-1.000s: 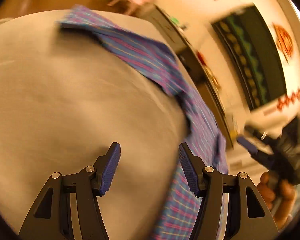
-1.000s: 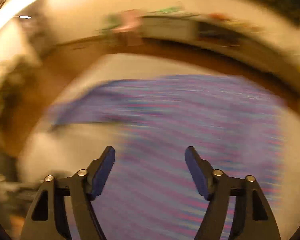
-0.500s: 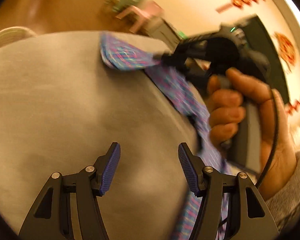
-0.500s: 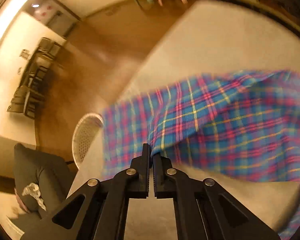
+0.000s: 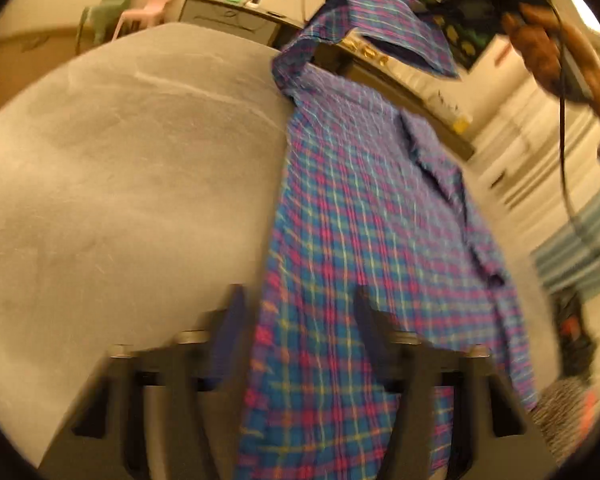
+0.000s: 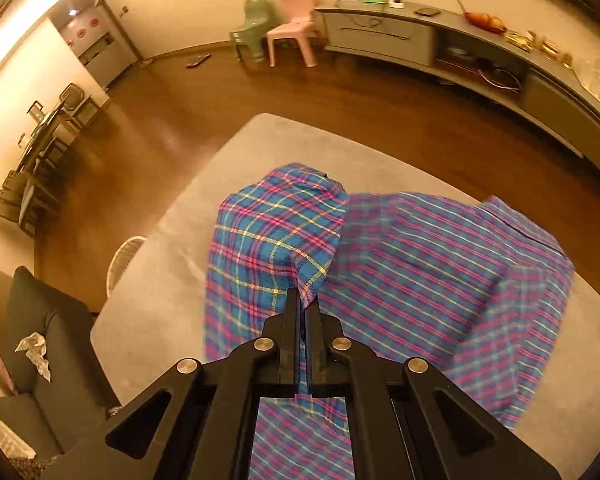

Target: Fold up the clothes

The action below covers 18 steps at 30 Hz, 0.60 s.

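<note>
Plaid fabric fills both views: a blue, pink and yellow checked shirt lies spread over a grey cloth-covered bench, with one part lifted off the surface. The right gripper has its jaws pressed together on a fold of the shirt, and the cloth hangs from the fingertips in a rounded hump above the rest of the garment. In the left wrist view, the same lifted part of the shirt rises towards the top of the frame, where the person's right hand grips the handle of that tool, a black cable trailing down from it. The left gripper is blurred; its two fingers stand apart on either side of the shirt's near edge, with the fabric running between them, and the pads are not seen pressing on the cloth. Its jaws are closing. Beyond the bench, a brown wooden floor runs to a long low cabinet along the wall, with a pink chair and a green chair beside it. A dark sofa sits at the lower left of the right wrist view.
</note>
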Motion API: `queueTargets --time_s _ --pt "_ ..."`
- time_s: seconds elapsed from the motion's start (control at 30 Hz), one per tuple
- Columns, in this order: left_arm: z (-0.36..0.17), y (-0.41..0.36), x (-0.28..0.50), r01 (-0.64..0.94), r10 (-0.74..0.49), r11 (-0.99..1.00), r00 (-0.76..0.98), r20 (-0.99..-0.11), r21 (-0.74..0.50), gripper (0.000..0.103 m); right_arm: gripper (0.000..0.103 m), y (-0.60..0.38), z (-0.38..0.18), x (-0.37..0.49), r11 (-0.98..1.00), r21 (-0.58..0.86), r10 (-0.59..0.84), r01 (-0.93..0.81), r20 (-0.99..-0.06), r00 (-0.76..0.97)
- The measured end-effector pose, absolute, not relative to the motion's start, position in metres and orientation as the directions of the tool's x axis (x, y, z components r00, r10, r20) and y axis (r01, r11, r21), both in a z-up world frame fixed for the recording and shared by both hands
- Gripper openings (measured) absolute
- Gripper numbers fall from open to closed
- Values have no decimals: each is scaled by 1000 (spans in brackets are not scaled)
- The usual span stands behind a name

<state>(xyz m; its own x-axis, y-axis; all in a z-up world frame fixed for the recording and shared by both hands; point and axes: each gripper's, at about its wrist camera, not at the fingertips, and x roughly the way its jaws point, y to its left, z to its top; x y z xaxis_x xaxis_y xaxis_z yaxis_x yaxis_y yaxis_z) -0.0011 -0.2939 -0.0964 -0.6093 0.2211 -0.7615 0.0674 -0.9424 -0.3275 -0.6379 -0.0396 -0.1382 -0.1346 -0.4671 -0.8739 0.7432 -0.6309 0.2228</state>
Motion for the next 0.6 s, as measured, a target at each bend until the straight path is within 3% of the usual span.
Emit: queueTargets --time_s 0.1,0.23,0.4,0.5,0.6 --pt "-85 -276 0 54 122 -978 -640 -758 -203 4 2 -23 -135 -641 -634 240 -498 735 -854 -150" --pt "-46 -244 5 0 83 -993 -702 -707 -117 3 2 34 -94 -648 -643 316 -588 697 -787 -186" --pt "-1 -161 9 -219 180 -976 -738 -650 -21 3 2 173 -54 -681 -714 392 -638 580 -705 -309" --pt "-5 -109 1 -352 274 -935 -666 -694 -32 7 2 268 -62 -704 -762 453 -630 462 -684 -368" --pt "-27 -73 -9 -438 331 -896 -551 -766 -71 18 2 339 -95 -714 -784 512 -619 350 -685 -384"
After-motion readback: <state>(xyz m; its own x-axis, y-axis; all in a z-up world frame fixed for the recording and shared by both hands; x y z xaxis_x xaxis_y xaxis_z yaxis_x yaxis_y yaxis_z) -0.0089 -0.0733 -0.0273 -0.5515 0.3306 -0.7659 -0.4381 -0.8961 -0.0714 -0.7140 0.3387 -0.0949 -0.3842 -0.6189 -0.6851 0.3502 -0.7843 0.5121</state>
